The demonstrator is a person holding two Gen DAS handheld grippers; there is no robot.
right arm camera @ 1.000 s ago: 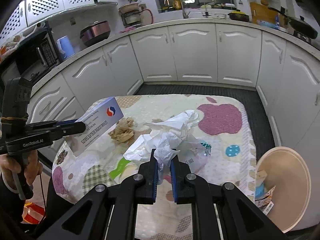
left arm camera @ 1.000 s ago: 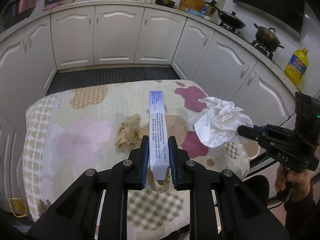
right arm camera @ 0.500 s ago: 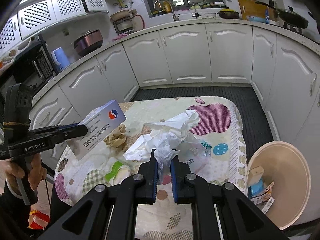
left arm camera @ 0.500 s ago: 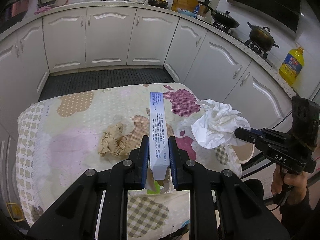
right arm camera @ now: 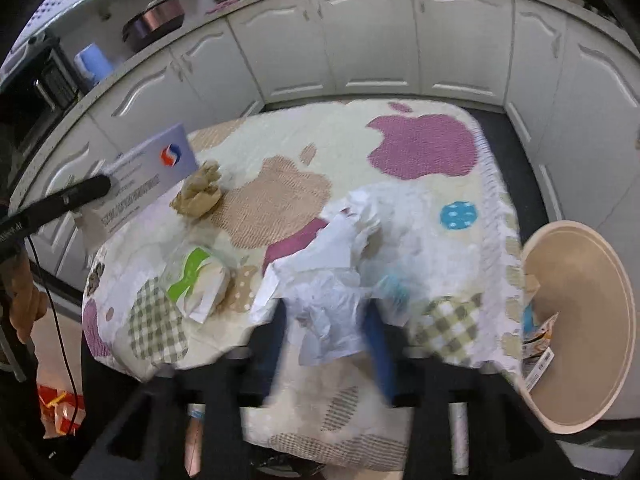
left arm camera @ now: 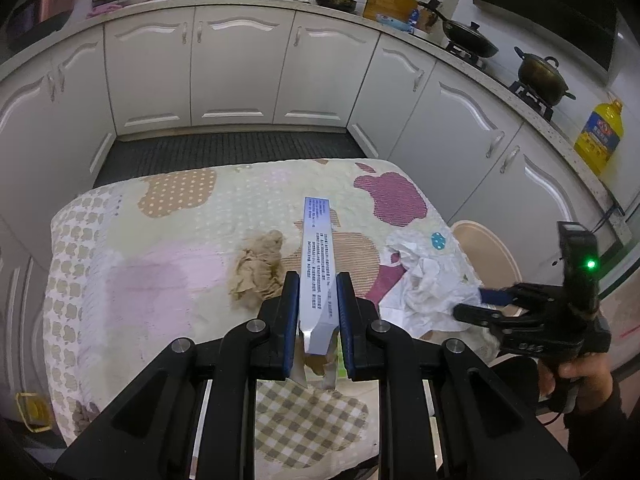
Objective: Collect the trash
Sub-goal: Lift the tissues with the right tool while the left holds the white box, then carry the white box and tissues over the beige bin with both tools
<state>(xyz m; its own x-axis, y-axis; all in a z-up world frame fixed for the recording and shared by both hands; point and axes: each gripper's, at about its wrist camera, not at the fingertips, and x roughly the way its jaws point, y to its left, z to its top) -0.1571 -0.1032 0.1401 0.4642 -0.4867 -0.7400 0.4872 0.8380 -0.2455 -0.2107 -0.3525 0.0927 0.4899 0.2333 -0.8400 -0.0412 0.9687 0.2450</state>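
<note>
My left gripper (left arm camera: pixel 317 284) is shut on a long white and blue carton (left arm camera: pixel 316 252), held above the patterned tablecloth (left arm camera: pixel 160 280). The right wrist view shows that carton (right arm camera: pixel 152 172) at the far left. My right gripper (right arm camera: pixel 326 332) is low at the table's near right edge and its jaws are opening. A crumpled white paper (right arm camera: pixel 332 308) lies on the cloth between the fingers, and the pads stand clear of it. The left wrist view shows this paper (left arm camera: pixel 424 280) just ahead of the right gripper (left arm camera: pixel 480 304).
A crumpled brown paper (left arm camera: pixel 258 272) lies mid-table, and a green and white wrapper (right arm camera: pixel 200 280) lies near the front edge. A beige bin (right arm camera: pixel 576 320) holding some trash stands off the table's right side. White cabinets (left arm camera: pixel 236 60) ring the room.
My right gripper sank toward the table and its jaws parted. The white paper went from hanging in the grip to lying on the cloth. The left gripper still holds the carton.
</note>
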